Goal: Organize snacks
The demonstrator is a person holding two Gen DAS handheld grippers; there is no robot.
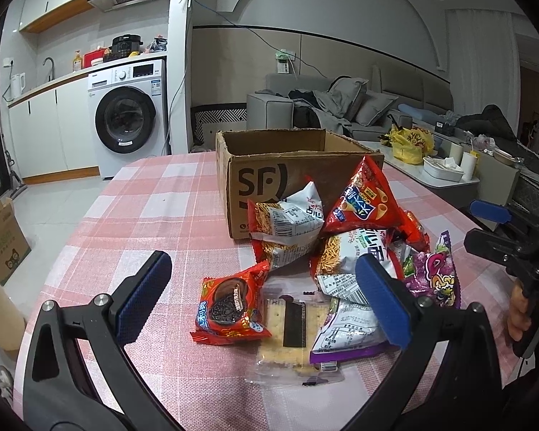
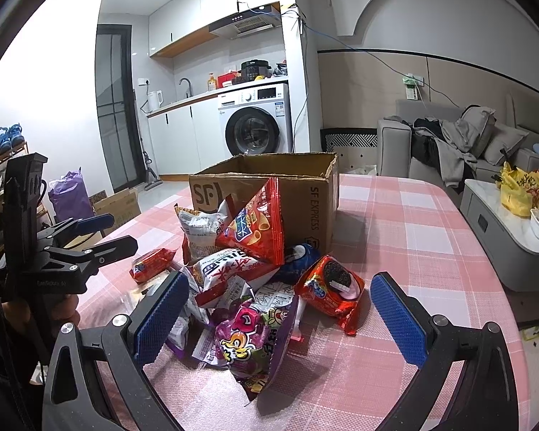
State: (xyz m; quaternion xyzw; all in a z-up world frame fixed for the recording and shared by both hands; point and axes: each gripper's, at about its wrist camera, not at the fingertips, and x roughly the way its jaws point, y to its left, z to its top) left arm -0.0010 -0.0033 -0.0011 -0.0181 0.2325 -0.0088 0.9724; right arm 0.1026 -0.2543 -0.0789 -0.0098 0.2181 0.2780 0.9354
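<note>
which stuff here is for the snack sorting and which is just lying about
For the job:
- open brown cardboard box
- red triangular crisp bag
- white and orange noodle snack bag
- red chocolate sandwich cookie pack
- purple cartoon candy bag
- clear cracker packet

Lying about:
- white washing machine
- yellow plastic bag
- grey sofa

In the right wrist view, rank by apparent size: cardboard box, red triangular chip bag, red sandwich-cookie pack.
1. Cardboard box, largest despite sitting farthest.
2. Red triangular chip bag.
3. Red sandwich-cookie pack, though it looks close to the chip bag; being nearer the camera makes that order unsure.
</note>
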